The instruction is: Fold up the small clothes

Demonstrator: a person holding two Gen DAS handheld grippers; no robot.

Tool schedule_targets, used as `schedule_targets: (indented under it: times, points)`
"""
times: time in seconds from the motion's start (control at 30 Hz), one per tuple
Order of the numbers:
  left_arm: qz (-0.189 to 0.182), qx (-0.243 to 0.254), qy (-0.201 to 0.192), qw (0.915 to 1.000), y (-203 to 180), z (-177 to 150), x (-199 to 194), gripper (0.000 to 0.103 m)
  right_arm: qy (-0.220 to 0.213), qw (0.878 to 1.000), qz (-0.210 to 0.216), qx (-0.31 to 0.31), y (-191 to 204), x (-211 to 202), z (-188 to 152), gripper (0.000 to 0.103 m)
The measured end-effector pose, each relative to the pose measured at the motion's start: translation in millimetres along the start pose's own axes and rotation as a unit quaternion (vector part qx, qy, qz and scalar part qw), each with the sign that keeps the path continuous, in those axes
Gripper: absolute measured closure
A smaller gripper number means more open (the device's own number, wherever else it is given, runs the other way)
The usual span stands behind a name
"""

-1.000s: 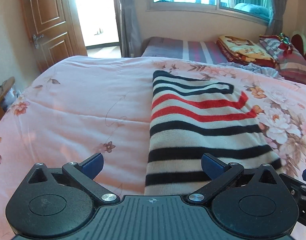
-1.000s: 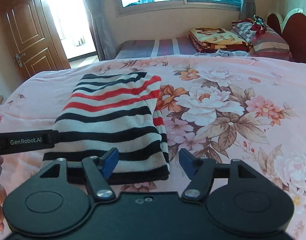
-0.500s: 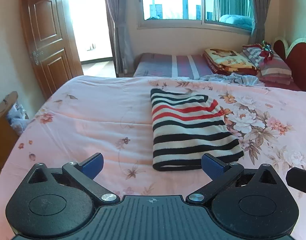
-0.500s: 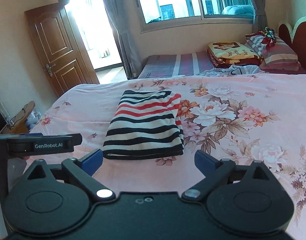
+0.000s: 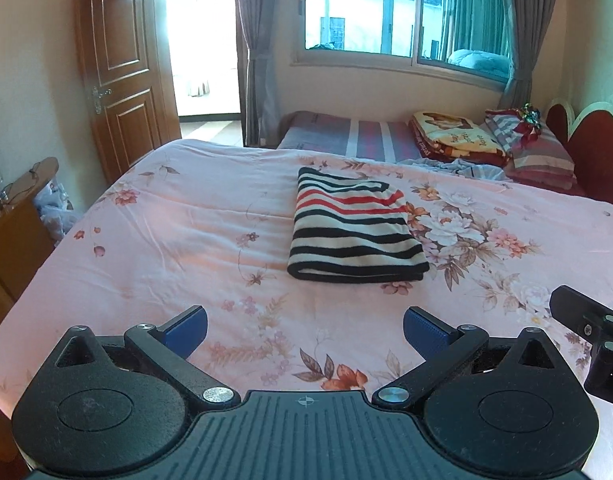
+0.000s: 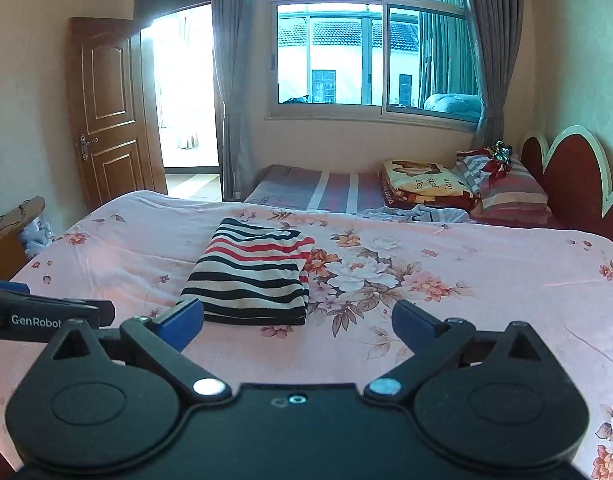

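Looking past both grippers at the folded striped top (image 5: 356,232), lying flat on the pink floral bedspread (image 5: 154,240), ahead of and below the tools, roughly mid-bed.

- Left gripper (image 5: 304,330): jaws apart, nothing between them, clear of the cloth. Top sits ahead and slightly right of its centreline.
- Right gripper (image 6: 298,318): jaws have just been opening, now wide apart, nothing between them. Top sits ahead and left of its centreline; its left pad overlaps the near-left corner only in line of sight, not touching.
- So the top lies between the 2 tools, well apart from both. Neither is clearly nearer; cannot call it from these views.
- Long axis runs away from the cameras, toward the window (image 6: 370,60). Thick folded edge faces the grippers; the red stripes are at the far end.
- Judgement: this piece looks done, a compact rectangle with stacked layers. Any further fold would go across the long axis, near edge carried to far edge, 1 gripper per near corner.
- Loose pale cloth (image 6: 414,214) at the bed's far edge may be next; too small to tell.
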State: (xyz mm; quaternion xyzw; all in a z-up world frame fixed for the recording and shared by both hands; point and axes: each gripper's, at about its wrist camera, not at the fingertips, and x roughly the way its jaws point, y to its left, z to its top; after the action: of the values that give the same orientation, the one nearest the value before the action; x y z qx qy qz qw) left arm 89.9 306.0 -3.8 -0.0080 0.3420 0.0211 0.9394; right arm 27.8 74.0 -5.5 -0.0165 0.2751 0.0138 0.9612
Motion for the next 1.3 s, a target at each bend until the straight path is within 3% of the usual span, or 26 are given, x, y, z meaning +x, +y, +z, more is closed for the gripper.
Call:
schedule_targets:
  times: [0.27, 0.53, 1.3]
  points:
    - [0.008, -0.004, -0.023, 0.9997, -5, -31, -55, 0.0, -0.024, 1.0, 0.001, -0.006, -2, -46, -16, 0.002]
    - [0.018, -0.013, -0.034, 0.9992, 0, -44, -81, 0.0, -0.037, 0.999, -0.014, -0.021, -4, -68, -24, 0.002]
    - [0.027, -0.016, -0.046, 0.9985, -2, -53, -103, 0.0, -0.041, 0.999, -0.026, -0.024, -2, -80, -34, 0.002]
